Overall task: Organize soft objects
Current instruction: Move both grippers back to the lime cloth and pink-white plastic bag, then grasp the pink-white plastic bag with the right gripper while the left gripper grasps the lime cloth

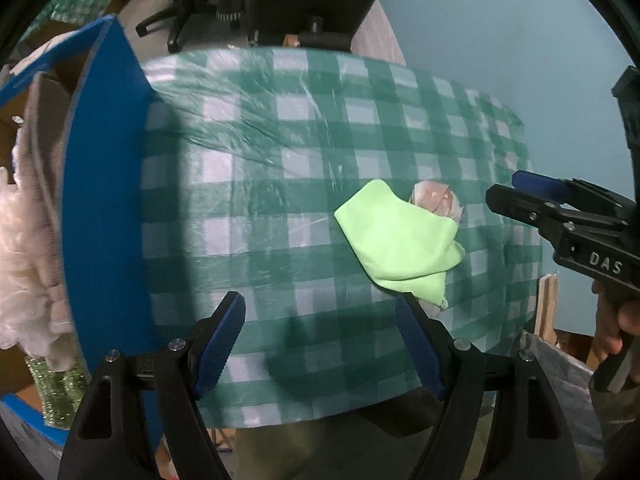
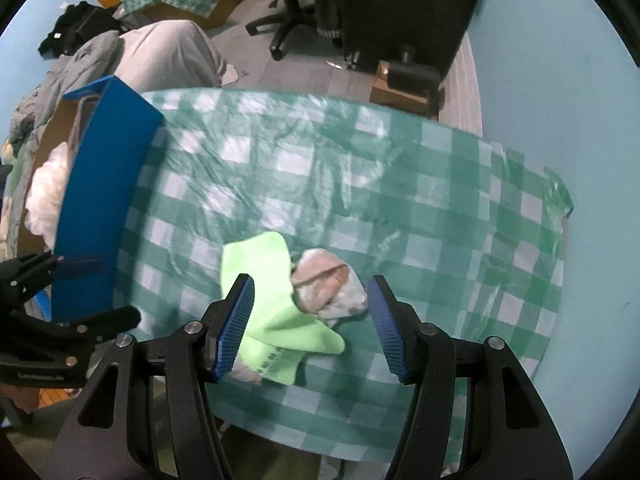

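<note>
A light green cloth (image 1: 400, 240) lies on the green checked tablecloth (image 1: 260, 184), with a crumpled pale pink and grey soft item (image 1: 438, 200) touching its far right side. In the right wrist view the green cloth (image 2: 272, 304) and the pale item (image 2: 332, 288) lie just ahead of my open right gripper (image 2: 310, 328). My left gripper (image 1: 320, 344) is open and empty above the table's near edge, left of the cloth. The right gripper (image 1: 506, 192) shows at the right of the left wrist view.
A blue-walled box (image 1: 104, 200) stands at the table's left end, holding white fluffy and beige soft things (image 1: 28, 248). It also shows in the right wrist view (image 2: 100, 200). Office chairs (image 2: 292, 12), cardboard boxes and clothes lie on the floor behind.
</note>
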Tool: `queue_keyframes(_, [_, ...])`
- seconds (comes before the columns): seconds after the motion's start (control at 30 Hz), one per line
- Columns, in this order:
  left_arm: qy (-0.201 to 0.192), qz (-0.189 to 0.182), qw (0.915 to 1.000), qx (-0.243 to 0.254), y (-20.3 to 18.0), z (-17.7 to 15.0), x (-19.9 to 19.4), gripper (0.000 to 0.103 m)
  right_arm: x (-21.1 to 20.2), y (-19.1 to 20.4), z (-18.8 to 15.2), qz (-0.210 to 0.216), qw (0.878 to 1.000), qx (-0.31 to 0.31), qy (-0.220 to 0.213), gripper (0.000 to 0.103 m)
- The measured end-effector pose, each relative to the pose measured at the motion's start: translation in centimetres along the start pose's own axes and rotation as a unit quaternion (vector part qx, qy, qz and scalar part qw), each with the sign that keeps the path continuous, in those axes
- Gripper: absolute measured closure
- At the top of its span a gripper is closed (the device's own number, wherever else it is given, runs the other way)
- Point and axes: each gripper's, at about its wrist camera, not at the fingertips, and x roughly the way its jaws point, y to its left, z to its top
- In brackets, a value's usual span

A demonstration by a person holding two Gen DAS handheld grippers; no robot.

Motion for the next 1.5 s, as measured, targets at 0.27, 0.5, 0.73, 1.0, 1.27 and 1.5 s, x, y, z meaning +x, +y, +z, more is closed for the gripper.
queue_keyframes(0.27, [-0.008,0.032,0.9991,0.027,-2.0,2.0,2.5,0.024,3.4,-1.7,-0.5,0.006,1.0,0.01,0.02,0.043])
queue_keyframes(0.5, [-0.005,0.06,0.9965,0.059,-3.1,3.6,4.6,0.023,5.3,-1.9,-0.2,0.022,0.999,0.013,0.035,0.043])
queue_keyframes(0.73, [0.014,0.095,0.9898,0.105,-4.2,4.1,6.9,0.023,7.7,-2.2,0.0,0.01,0.998,0.013,0.061,0.043])
queue_keyframes(1.0, [0.033,0.101,0.9874,0.117,-4.8,4.5,8.5,0.023,8.3,-3.0,-0.4,0.004,0.997,0.015,0.07,0.043])
queue_keyframes(1.27, [0.039,0.111,0.9856,0.121,-4.2,4.4,9.4,0.021,8.8,-3.9,-0.6,-0.01,0.997,0.021,0.074,0.043])
queue_keyframes(1.5, [0.03,0.117,0.9835,0.135,-3.8,4.1,9.8,0.011,8.9,-5.7,-1.4,-0.023,0.997,0.028,0.071,0.043])
